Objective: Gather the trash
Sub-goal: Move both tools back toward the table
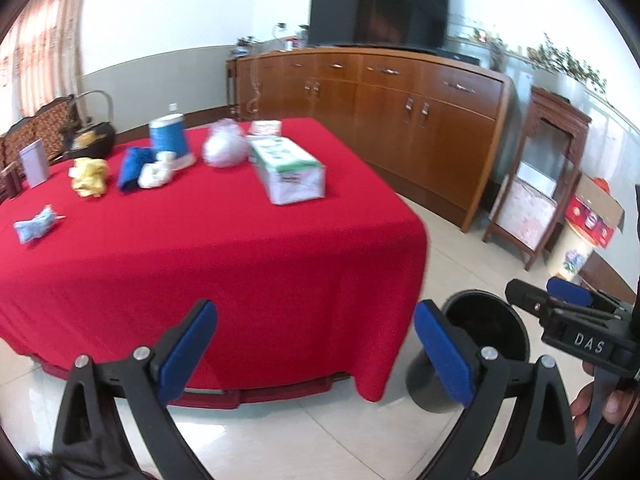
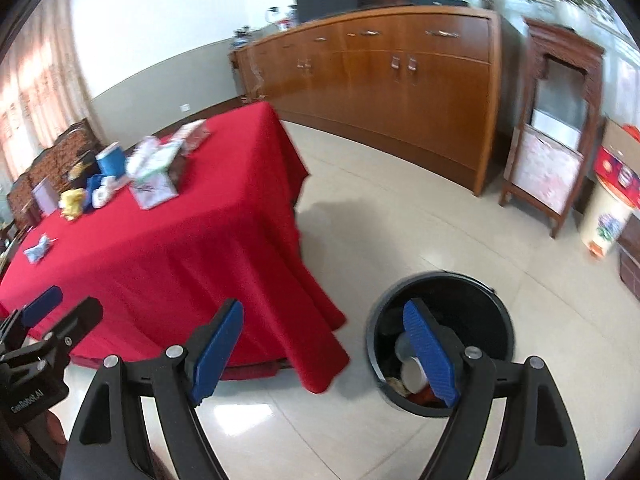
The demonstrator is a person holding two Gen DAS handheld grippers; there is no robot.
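Left wrist view is filled by a table [image 1: 224,248] draped in a red cloth, with a black bin [image 1: 486,320] standing on the tiled floor just beyond its right corner. In the right wrist view the bin [image 2: 480,292] is seen from above, and discarded items are already lying inside it. Trash is scattered across the far half of the table: a white and green carton [image 1: 290,170] on its side, a bunched white plastic bag [image 1: 224,148], a blue cup [image 1: 168,136], a folded blue wrapper [image 1: 134,168], crumpled white tissue [image 1: 158,174], crumpled yellow paper [image 1: 90,178], and, alone at the left, a small pale blue wad [image 1: 36,228]. The left gripper [image 1: 316,352] is held with its jaws wide apart and nothing between them; the same is seen of the right gripper [image 2: 324,352].

Several risks are judged likely. The cloth could be snagged and dragged by a low approach. The carton could be pushed away if approached off-centre. The light wads could slip from a loose grip and be dropped beside the bin.
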